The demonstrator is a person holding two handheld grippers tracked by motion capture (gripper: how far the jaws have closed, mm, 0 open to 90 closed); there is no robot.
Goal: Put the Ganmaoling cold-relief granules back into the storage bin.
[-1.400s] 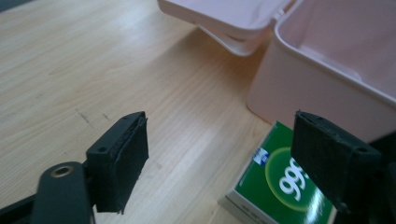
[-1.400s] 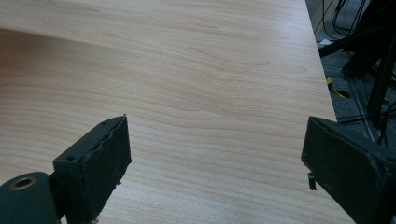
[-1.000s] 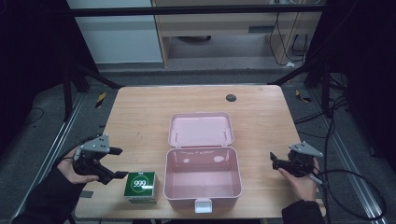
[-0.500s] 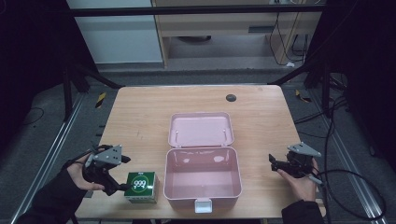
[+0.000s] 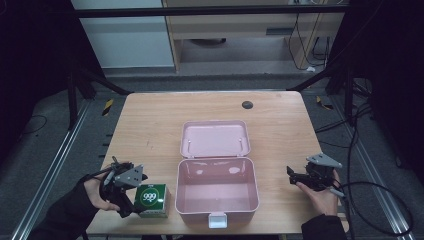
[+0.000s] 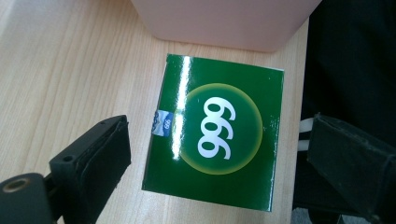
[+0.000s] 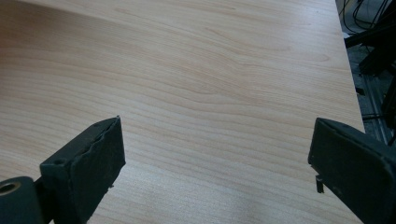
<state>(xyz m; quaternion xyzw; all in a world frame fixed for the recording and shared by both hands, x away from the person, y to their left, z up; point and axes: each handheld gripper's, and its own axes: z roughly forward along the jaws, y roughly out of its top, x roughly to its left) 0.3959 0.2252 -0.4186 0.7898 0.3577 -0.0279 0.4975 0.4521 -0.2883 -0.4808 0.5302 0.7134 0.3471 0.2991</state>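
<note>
left gripper view has my left claw (image 6: 219, 163) spread wide, one jaw on each side of the green box (image 6: 217, 135) with 999 on it. the box sits flat on the table (image 5: 150, 125) near the front edge, just beside the open pink case (image 5: 216, 192). i'd say the trick now is to drop lower and stay centred so both jaws meet the sides squarely, not a corner. my right claw (image 5: 300, 176) hangs spread and holding nothing over bare wood, well apart from all this.

Lab recording rig, wooden table (image 5: 150, 125), black frame poles (image 5: 210, 11), trailing floor cables (image 5: 370, 195)
</note>
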